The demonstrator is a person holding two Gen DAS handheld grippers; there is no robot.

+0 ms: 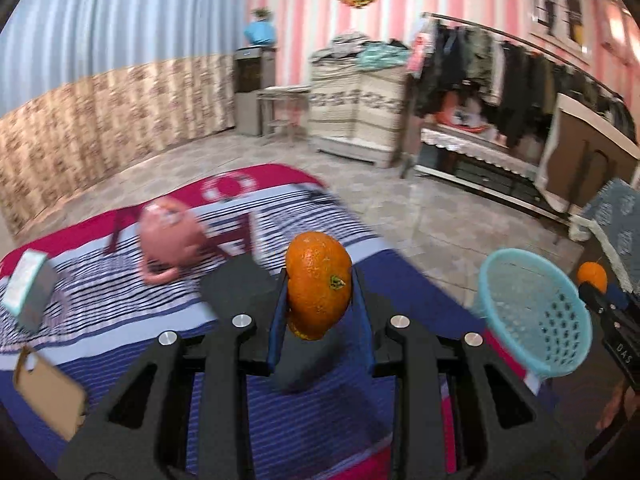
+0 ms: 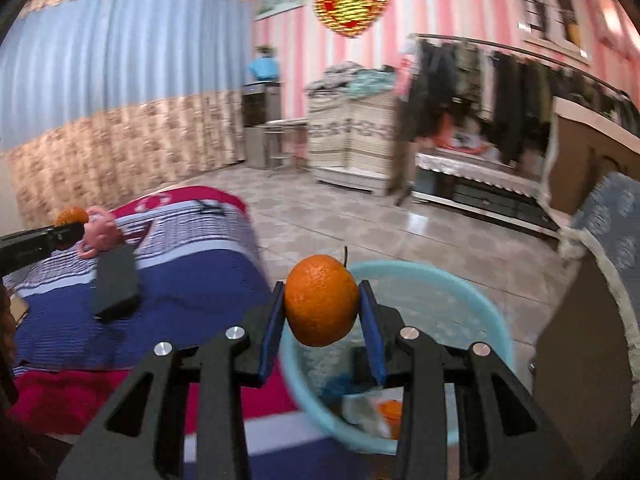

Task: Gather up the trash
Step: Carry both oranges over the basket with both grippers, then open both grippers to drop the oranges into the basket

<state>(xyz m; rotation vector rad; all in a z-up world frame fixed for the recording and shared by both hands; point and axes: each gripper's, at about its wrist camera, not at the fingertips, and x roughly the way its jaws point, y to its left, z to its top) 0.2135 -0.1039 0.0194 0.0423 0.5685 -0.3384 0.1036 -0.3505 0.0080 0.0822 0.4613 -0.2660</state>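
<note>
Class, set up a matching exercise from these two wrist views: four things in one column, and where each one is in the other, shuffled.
Things:
1. left tool's orange
2. right tool's orange
3. pink pig toy
4. black box

Places:
A. over the blue basket
B. lying on the striped bedspread, far end
C. held above the bedspread
D. on the bedspread's blue band

Pairs: 1-C, 2-A, 3-B, 4-D

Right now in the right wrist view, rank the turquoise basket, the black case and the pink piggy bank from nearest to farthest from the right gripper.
1. Turquoise basket, directly below the right gripper.
2. Black case, left, on the bed.
3. Pink piggy bank, farther left, beyond the case.
</note>
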